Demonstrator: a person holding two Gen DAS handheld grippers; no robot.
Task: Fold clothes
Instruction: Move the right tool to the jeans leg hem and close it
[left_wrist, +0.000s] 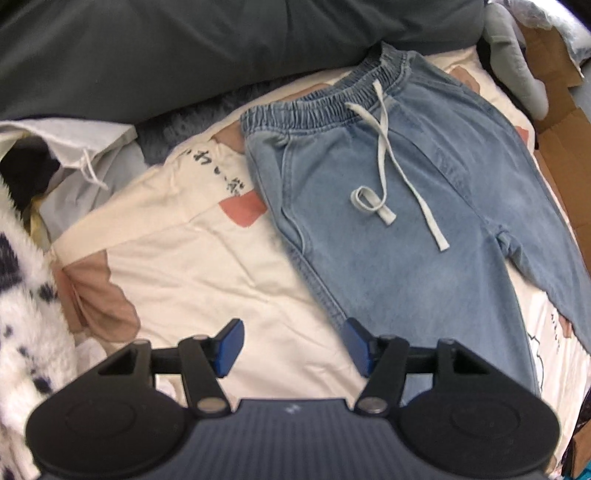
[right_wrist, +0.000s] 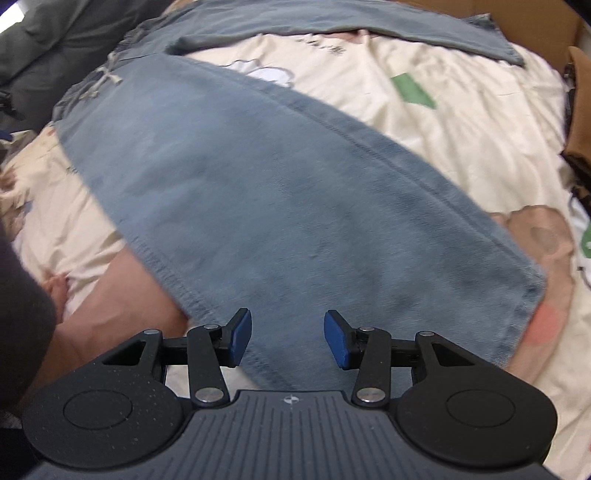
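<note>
Light blue denim trousers (left_wrist: 399, 214) with an elastic waist and a white drawstring (left_wrist: 384, 155) lie spread flat on a cream printed bedsheet (left_wrist: 192, 266). My left gripper (left_wrist: 291, 347) hovers open above the sheet, at the outer seam of one leg, with nothing between its blue pads. In the right wrist view that leg (right_wrist: 288, 206) runs diagonally toward me, and the other leg (right_wrist: 369, 29) lies along the top. My right gripper (right_wrist: 288, 339) is open over the leg's hem, holding nothing.
A dark grey duvet (left_wrist: 184, 48) bunches at the head of the bed. A white fluffy spotted blanket (left_wrist: 26, 295) lies at the left, and brown cardboard (left_wrist: 554, 122) sits at the right. A dark sleeve (right_wrist: 18, 314) shows at the left edge of the right wrist view.
</note>
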